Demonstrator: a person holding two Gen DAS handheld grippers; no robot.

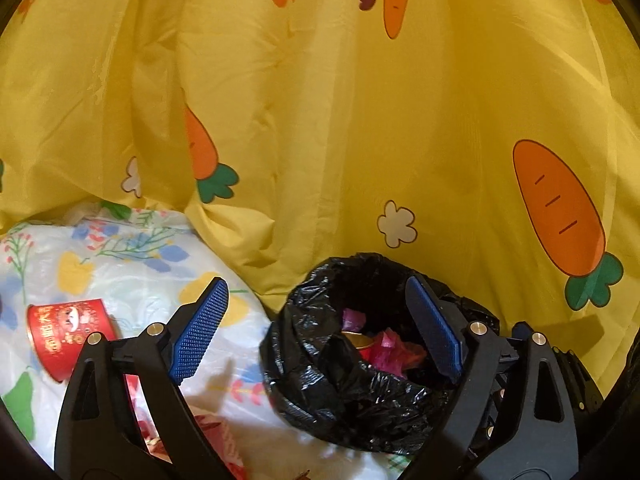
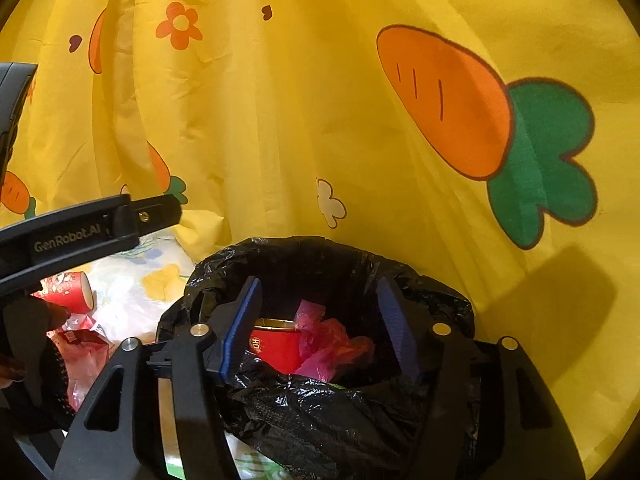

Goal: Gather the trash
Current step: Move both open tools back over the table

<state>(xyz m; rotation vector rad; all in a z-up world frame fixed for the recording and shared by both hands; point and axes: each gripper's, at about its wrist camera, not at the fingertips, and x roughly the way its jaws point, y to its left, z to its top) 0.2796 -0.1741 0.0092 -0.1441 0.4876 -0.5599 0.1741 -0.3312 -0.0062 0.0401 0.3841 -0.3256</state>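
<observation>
Above the black trash bag [image 2: 320, 400], both tools are being held open and empty: right tool [image 2: 318, 328] over its mouth, left tool [image 1: 316, 328] beside it. Left of the bag, a red cup [image 1: 66, 340] is lying.

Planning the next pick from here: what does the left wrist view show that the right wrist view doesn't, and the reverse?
Only the left wrist view: the left gripper, open, with its right finger over the bag's mouth, and more of the floral sheet beside the red cup.

Only the right wrist view: the right gripper, open over the bag, and the red cup in the bag seen clearly.

Both: the black trash bag, pink plastic inside it, the loose red cup, the yellow carrot-print cloth.
</observation>
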